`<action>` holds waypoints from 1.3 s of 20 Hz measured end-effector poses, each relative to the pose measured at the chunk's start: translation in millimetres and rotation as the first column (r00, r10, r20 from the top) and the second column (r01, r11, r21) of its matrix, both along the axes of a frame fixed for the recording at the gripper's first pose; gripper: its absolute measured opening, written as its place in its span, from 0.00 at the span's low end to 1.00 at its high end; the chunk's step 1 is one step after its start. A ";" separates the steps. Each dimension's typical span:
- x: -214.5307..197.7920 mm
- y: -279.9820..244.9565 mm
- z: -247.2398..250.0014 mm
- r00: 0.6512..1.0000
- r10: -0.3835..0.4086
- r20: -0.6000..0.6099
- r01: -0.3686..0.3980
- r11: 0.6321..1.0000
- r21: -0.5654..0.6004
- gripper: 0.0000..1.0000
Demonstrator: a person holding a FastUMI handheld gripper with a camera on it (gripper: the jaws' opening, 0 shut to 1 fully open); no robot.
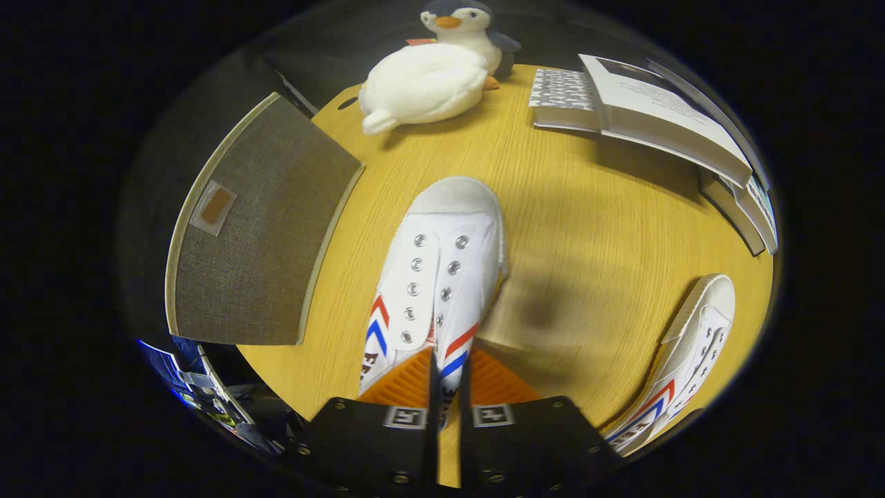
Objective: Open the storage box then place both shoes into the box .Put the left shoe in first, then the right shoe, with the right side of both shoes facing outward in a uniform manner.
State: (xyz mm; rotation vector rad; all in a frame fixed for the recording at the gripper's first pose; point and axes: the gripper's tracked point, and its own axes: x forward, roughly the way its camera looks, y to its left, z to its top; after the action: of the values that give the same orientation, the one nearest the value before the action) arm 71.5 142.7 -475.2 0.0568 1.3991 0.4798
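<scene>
A white canvas shoe (442, 277) with red and blue chevrons hangs above the wooden table (574, 228), toe pointing away from me. My gripper (448, 377) is shut on its rear upper, both fingers (408, 384) pressing the thin side wall near the heel opening. The second matching shoe (681, 360) lies on the table to the right of the fingers, toe pointing away. The grey fabric storage box (256, 235) stands to the left of the held shoe, its lid flap with a small brown tab facing me; whether it is open I cannot tell.
A white plush and a penguin toy (442, 66) sit at the table's far side. Stacked books and papers (657, 117) lie at the far right. The table's near left edge drops off beside the box, with clutter (200, 394) below.
</scene>
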 end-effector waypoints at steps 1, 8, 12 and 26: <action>-0.8 -4.3 2.7 0.999 -0.025 -0.025 0.025 1.000 0.003 0.09; -10.5 11.6 55.0 0.995 -0.052 -0.090 0.062 0.991 0.115 0.08; -5.3 29.4 112.7 0.997 -0.049 -0.067 0.061 0.980 0.190 0.08; 22.4 175.7 242.8 0.977 0.178 0.116 -0.202 0.947 0.251 0.08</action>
State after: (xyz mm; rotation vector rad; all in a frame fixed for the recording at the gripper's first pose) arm 93.9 318.4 -232.4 0.1133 1.2493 0.8177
